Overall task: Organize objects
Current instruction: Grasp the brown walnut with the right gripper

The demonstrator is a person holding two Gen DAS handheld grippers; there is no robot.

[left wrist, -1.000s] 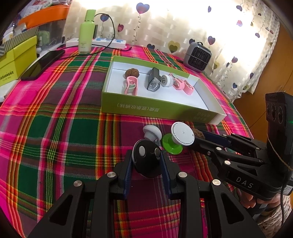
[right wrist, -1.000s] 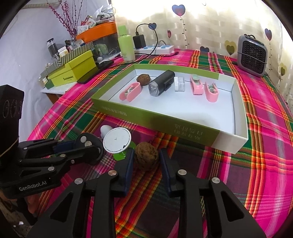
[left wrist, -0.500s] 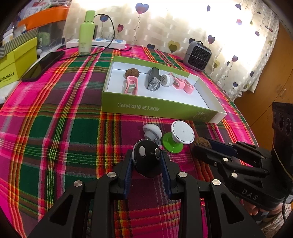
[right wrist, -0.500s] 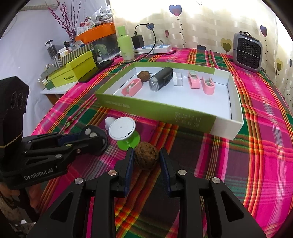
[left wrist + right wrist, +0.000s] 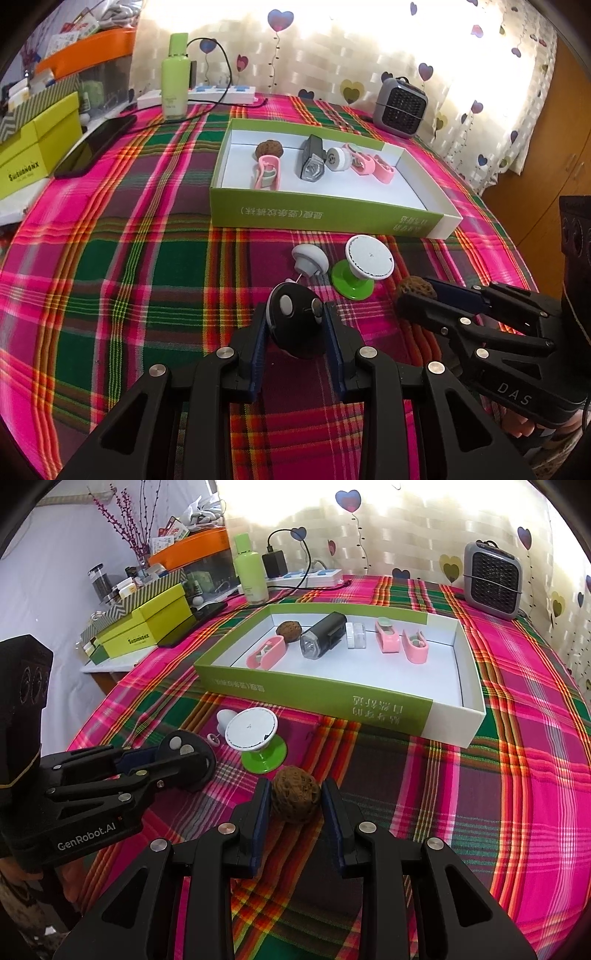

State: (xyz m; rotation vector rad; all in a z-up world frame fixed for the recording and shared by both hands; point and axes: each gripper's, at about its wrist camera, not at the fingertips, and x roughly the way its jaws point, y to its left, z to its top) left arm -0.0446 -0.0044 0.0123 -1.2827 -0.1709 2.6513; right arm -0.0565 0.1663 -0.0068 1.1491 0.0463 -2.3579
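Observation:
My left gripper (image 5: 295,325) is shut on a round black device (image 5: 295,321) with two pale buttons, held just above the plaid cloth; it also shows in the right wrist view (image 5: 184,757). My right gripper (image 5: 295,801) is shut on a brown walnut (image 5: 294,798), seen too in the left wrist view (image 5: 415,288). A green box tray (image 5: 317,218) ahead holds a walnut (image 5: 269,148), pink clips, a black lamp (image 5: 313,162) and a white cylinder. A white disc on a green base (image 5: 364,264) and a small white plug (image 5: 308,260) lie between the grippers and the tray.
A green bottle (image 5: 175,90), a power strip (image 5: 221,94) with cable and a grey mini heater (image 5: 400,103) stand at the back. A black phone (image 5: 92,146) and yellow boxes (image 5: 37,155) are at the left. The round table's edge falls away at the right.
Both grippers have drawn back from the tray with their objects still held. The right gripper with the walnut has moved away from the white disc toward the near side.

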